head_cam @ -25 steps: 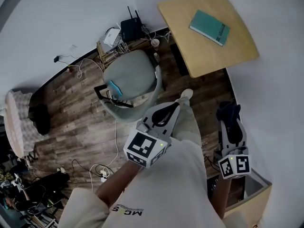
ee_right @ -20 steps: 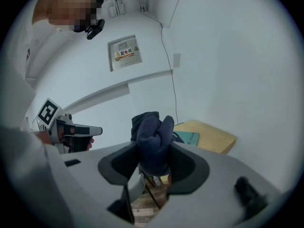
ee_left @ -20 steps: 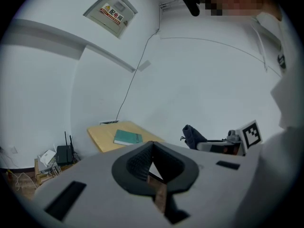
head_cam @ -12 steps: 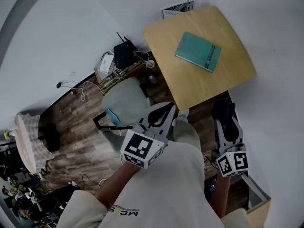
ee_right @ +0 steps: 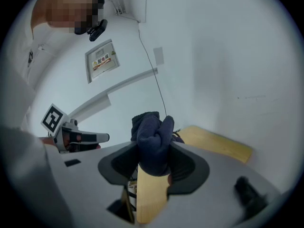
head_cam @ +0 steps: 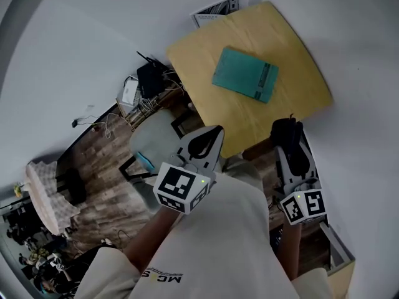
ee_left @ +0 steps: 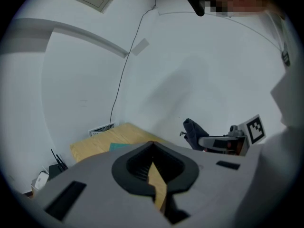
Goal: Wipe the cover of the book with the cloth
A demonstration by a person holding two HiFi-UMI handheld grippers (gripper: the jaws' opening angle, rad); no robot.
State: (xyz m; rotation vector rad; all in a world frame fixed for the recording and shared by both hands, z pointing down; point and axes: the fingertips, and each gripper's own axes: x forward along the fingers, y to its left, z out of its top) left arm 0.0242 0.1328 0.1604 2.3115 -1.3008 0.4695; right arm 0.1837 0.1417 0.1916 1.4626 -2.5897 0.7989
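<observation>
The book [head_cam: 244, 75] lies flat, mid-table [head_cam: 299, 89], long axis running left to right with the right end slightly nearer. Bare wood rings it on every side. It sits farther off and to the left of the right gripper [ee_right: 153, 156], which is clamped on the bunched dark cloth [head_cam: 285, 129] above the table's near right edge. The left gripper [ee_left: 152, 148], jaws together and empty, hangs about equally far from the book, near-left of it.
</observation>
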